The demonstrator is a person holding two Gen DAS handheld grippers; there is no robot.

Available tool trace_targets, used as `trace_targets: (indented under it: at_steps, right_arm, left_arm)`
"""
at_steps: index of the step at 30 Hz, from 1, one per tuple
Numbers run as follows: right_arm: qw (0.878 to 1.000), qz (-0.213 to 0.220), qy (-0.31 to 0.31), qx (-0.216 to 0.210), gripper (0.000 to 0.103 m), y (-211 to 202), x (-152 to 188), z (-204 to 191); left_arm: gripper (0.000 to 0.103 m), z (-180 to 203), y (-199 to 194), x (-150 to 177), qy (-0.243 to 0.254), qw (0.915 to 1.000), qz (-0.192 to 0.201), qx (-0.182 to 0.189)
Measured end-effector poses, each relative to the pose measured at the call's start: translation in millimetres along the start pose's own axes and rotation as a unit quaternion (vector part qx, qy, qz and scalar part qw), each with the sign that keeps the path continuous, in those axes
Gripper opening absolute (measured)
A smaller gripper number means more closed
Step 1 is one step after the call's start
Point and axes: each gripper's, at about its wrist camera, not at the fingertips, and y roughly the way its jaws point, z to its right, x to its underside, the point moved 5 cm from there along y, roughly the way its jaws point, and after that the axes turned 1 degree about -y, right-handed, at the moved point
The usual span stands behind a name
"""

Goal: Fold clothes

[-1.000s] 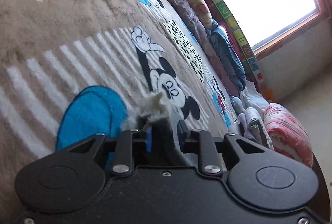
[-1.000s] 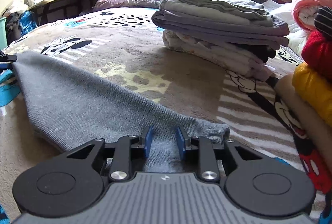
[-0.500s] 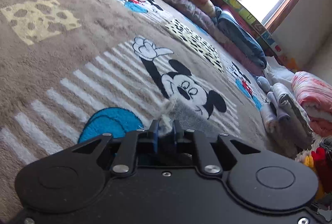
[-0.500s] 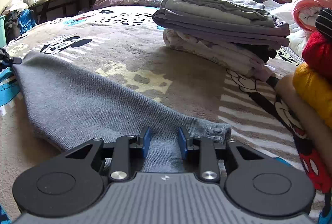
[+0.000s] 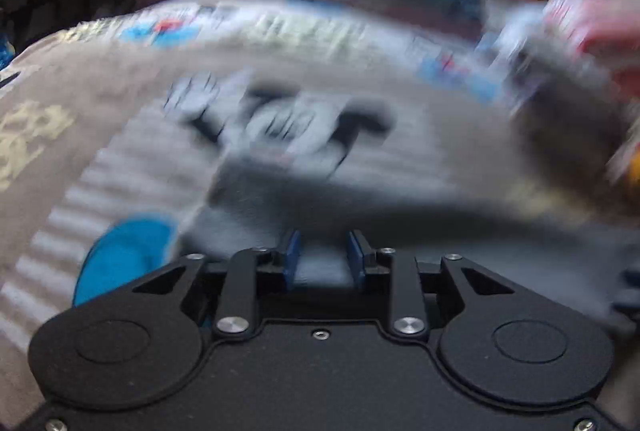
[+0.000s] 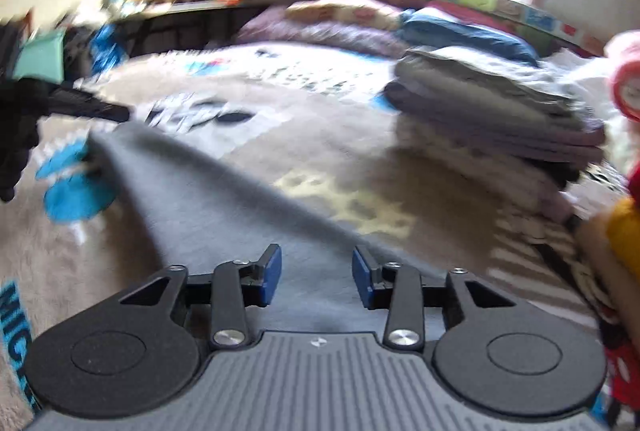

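A grey knit garment (image 6: 208,199) lies stretched across the Mickey Mouse blanket (image 6: 340,135). It also shows in the blurred left wrist view (image 5: 272,199). My right gripper (image 6: 316,271) is open just above its near end, with grey cloth showing between the blue pads (image 6: 270,269). My left gripper (image 5: 323,257) is open over the garment's other end, with its pads apart. The left gripper also shows as a dark shape at the left of the right wrist view (image 6: 60,103).
A stack of folded clothes (image 6: 500,127) sits on the bed to the right. Red and yellow items (image 6: 624,231) lie at the right edge. Pillows (image 6: 360,23) line the headboard under the window. A cluttered desk (image 6: 160,3) stands at the back left.
Both grippers have opened and let go of the grey garment. Both have lifted and swung, which blurs the views. The left wrist view has turned toward the window.
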Motion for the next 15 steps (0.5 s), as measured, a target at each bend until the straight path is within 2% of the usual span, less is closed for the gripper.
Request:
trace_targets:
  at_steps: [2,4,5,7,10,13,14,15]
  right_arm:
    - [1.000,-0.023,0.001,-0.007,0.055,15,10,-6]
    - [1.000,-0.007,0.014,-0.008,0.052,7,8,-4]
    - [1.000,0.004,0.022,-0.009,0.050,1,5,-3]
    - [0.999,0.025,0.033,-0.006,0.050,-12,3,0]
    - [0.998,0.046,0.047,0.012,0.050,-26,7,9]
    - [0.993,0.072,0.083,0.038,0.050,-35,15,27]
    - [0.991,0.079,0.094,0.050,0.050,-37,18,33]
    - [0.989,0.084,0.105,0.062,0.050,-38,20,39]
  left_arm:
    - [0.027,-6,3,4,0.000,0.9999,-0.005,-0.011]
    - [0.027,-11,7,8,0.001,0.9997,-0.011,-0.023]
    - [0.027,-11,-4,3,-0.004,0.9999,0.009,-0.013]
    - [0.027,-5,-19,-3,-0.010,0.9997,0.022,0.006]
    - [0.027,26,-24,-5,0.030,0.9987,0.026,0.033]
    - [0.029,61,-8,-3,0.078,0.9956,0.020,0.049]
    - [0.029,68,2,-1,0.085,0.9948,0.015,0.054]
    - [0.031,68,20,6,0.087,0.9950,-0.012,0.048]
